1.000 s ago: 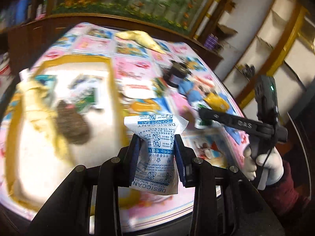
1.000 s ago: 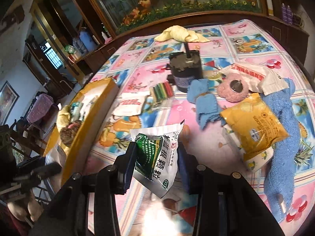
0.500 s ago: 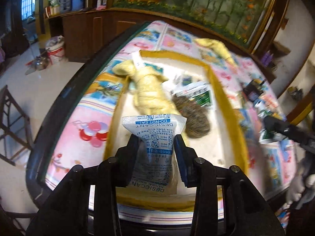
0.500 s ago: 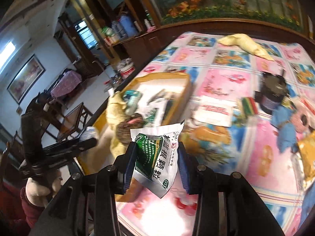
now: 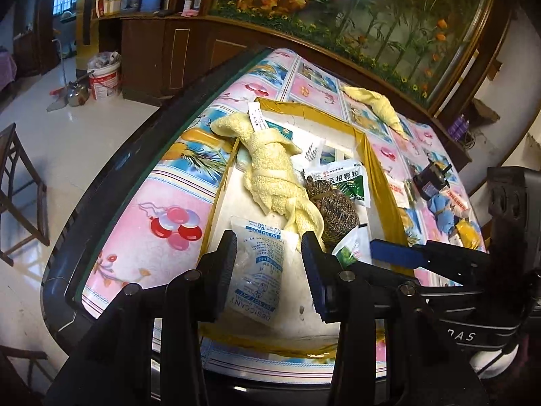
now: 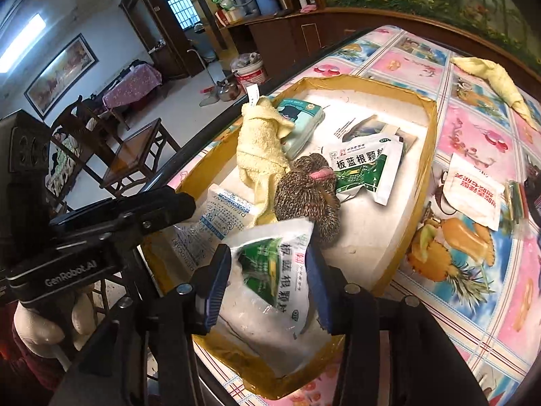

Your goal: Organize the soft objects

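A shallow yellow-rimmed box (image 5: pixel 378 172) (image 6: pixel 429 142) on the table holds a yellow towel (image 5: pixel 274 169) (image 6: pixel 257 145), a brown knitted ball (image 5: pixel 336 209) (image 6: pixel 304 199), a green-white granule packet (image 5: pixel 348 179) (image 6: pixel 365 165) and a teal pack (image 6: pixel 301 118). My left gripper (image 5: pixel 270 264) is open over the box's near end; the white desiccant sachet (image 5: pixel 258 270) (image 6: pixel 209 223) lies on the box floor between its jaws. My right gripper (image 6: pixel 268 284) is open; a second green-white granule packet (image 6: pixel 270 280) (image 5: pixel 350 252) lies loose between its jaws in the box.
On the floral tablecloth outside the box lie a white sachet (image 6: pixel 471 193), a second yellow towel (image 6: pixel 497 84) (image 5: pixel 375 105), a small dark motor (image 5: pixel 431 182), blue cloths (image 5: pixel 444 211) and a yellow pack (image 5: pixel 470 233). The table's dark edge (image 5: pixel 111 176) runs on the left.
Both grippers moved over the box and opened. The desiccant sachet and the granule packet dropped from the jaws onto the box floor.
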`<state>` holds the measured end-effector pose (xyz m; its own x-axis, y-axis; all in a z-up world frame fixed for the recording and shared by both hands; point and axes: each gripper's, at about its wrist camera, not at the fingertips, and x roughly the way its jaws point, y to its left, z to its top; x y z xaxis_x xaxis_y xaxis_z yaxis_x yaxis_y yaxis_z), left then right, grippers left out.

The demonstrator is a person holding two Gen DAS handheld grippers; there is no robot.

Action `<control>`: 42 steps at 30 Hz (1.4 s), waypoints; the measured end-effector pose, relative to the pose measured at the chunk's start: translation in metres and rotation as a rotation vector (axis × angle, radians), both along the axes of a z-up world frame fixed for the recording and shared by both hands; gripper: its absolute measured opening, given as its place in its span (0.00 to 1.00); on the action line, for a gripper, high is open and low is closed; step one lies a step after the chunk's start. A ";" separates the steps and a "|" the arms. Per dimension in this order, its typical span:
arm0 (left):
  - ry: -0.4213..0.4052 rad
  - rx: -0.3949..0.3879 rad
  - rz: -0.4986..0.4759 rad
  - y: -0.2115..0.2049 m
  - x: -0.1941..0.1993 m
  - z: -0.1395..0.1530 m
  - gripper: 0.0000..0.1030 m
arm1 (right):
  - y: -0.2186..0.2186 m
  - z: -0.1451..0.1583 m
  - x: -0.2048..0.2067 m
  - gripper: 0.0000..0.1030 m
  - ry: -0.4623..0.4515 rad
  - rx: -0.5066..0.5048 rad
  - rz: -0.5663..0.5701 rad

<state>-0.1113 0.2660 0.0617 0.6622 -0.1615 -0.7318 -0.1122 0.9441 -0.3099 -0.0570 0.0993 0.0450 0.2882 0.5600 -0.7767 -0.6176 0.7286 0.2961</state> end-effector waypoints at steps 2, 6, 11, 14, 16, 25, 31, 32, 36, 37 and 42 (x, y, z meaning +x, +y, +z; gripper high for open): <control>-0.011 -0.020 -0.001 0.000 -0.001 0.002 0.39 | -0.004 0.003 -0.001 0.53 0.001 0.019 -0.005; -0.028 -0.056 -0.003 -0.002 -0.003 0.007 0.39 | -0.029 0.020 -0.009 0.54 -0.037 0.098 -0.042; -0.102 -0.066 -0.037 -0.010 -0.012 0.020 0.39 | -0.097 0.041 0.003 0.54 -0.126 0.122 -0.233; -0.134 -0.075 -0.071 -0.020 -0.015 0.025 0.44 | -0.136 0.039 0.032 0.54 -0.125 0.053 -0.383; -0.135 -0.073 -0.097 -0.028 -0.014 0.025 0.44 | -0.148 0.035 0.052 0.53 -0.110 0.037 -0.417; -0.100 -0.045 -0.155 -0.048 -0.016 0.025 0.44 | -0.101 -0.004 0.138 0.50 -0.051 -0.156 -0.438; -0.093 -0.035 -0.160 -0.052 -0.016 0.025 0.44 | -0.074 -0.029 0.147 0.47 -0.062 -0.311 -0.370; -0.092 -0.035 -0.163 -0.053 -0.015 0.025 0.44 | -0.074 -0.030 0.143 0.45 -0.064 -0.325 -0.356; -0.091 -0.037 -0.189 -0.061 -0.011 0.024 0.44 | -0.085 -0.030 0.113 0.43 -0.044 -0.347 -0.313; -0.092 -0.037 -0.199 -0.063 -0.012 0.024 0.44 | -0.089 -0.030 0.103 0.43 -0.043 -0.348 -0.302; -0.094 -0.030 -0.252 -0.082 -0.012 0.026 0.44 | -0.111 -0.029 0.054 0.44 -0.018 -0.303 -0.212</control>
<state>-0.1237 0.1844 0.0877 0.6632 -0.3507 -0.6612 0.1562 0.9288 -0.3360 -0.0033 -0.0118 0.0164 0.3883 0.2316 -0.8920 -0.4466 0.8939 0.0376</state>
